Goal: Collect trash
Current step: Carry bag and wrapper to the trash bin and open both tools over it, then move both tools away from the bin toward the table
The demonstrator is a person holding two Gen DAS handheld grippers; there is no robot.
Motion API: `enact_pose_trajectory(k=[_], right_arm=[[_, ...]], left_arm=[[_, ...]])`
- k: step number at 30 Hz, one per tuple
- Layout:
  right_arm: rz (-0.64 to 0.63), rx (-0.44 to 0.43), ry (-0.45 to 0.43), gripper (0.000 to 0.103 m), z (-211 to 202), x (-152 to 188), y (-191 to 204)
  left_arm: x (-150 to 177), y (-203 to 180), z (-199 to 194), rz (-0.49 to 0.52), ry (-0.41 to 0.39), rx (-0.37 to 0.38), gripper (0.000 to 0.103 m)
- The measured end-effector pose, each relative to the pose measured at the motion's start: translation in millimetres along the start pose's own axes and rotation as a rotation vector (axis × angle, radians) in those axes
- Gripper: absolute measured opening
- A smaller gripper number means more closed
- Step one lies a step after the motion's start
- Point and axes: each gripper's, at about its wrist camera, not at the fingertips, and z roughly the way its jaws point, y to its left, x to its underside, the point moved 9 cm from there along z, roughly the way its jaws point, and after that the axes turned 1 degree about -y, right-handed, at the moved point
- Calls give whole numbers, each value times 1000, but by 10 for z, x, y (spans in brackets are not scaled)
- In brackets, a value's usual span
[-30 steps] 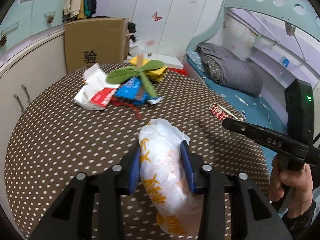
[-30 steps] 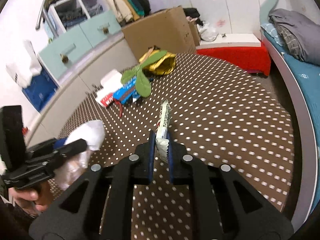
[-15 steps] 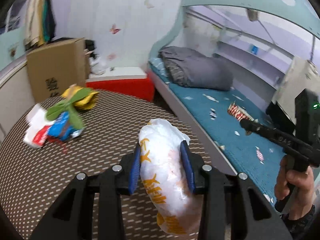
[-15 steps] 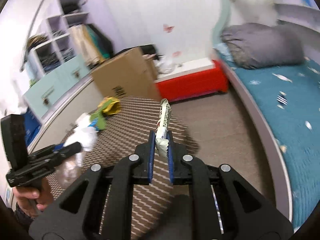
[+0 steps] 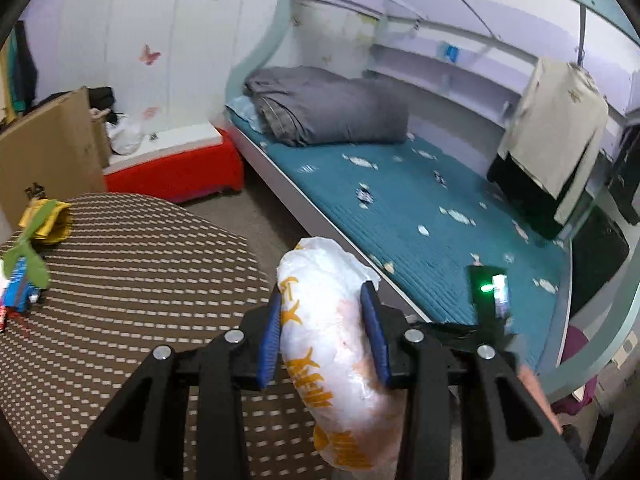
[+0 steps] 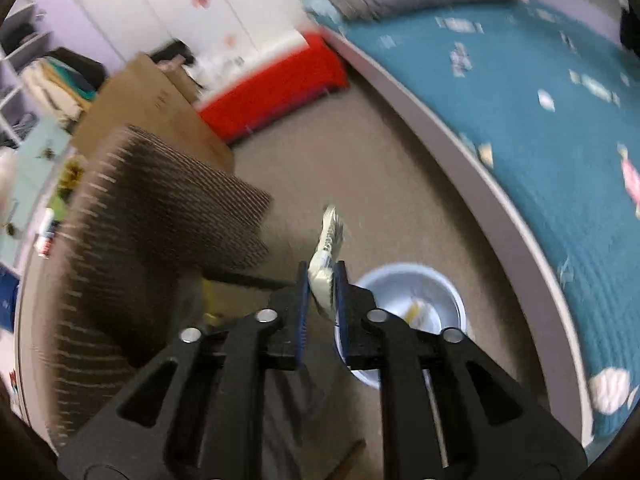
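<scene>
My left gripper is shut on a crumpled white plastic bag with yellow print, held above the right edge of the brown dotted round table. My right gripper is shut on a flat pale snack wrapper, held over the floor just left of a white trash bin that has some trash inside. More trash lies at the table's far left: a yellow packet, a green leaf-shaped piece and a blue wrapper.
A bed with a teal sheet and grey duvet runs along the right. A red low box and a cardboard box stand beyond the table. The other gripper's body with a green light is at lower right.
Both grippers have swung right, away from the table, with their trash still held. The right gripper now tilts down over the floor and the white bin has come into view.
</scene>
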Motion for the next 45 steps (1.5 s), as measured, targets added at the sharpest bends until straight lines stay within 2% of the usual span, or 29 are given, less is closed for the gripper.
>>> enact_pose_trajectory(k=[1,5,7,10,14,15,17,18,20,24,32,35,45], right_arm=[[37,-2,5,73,53,36,-105],[135,6,-17,76,19,81,-377],[154,3,-55,83,-127,23,-439],[159,-2,-116,89,-349,-111,-465],[182,-36,-198,91,-631,-288,-482],[183,-37,-209,92,-677,-302,-498],[185,-40,-232,92,-762,-341,-493],[185,-40,-243,93,-798,-354,-484],[188,-42,-249,94,-830,-357,-490],[185,-26,-254,96,-856,-355,-436],[176,12,-272,97,-912,-361,-303],[155,33,-291,97,-1005,-407,-184],[49,0,-342,97,-1270,-606,480]], left_arm=[[25,-55,57,4,15,7,37],[135,-269,412,35,92,29,37],[182,-379,606,47,131,42,37],[270,-486,823,60,182,63,38],[371,-641,1087,58,243,112,44],[382,-654,1131,61,248,113,48],[391,-685,1237,72,259,123,86],[383,-673,1274,67,256,113,89],[371,-611,1303,49,248,79,90],[290,-532,1204,23,207,65,93],[171,-435,936,19,146,51,93],[115,-400,823,18,118,39,93],[-90,-96,345,14,21,-7,93]])
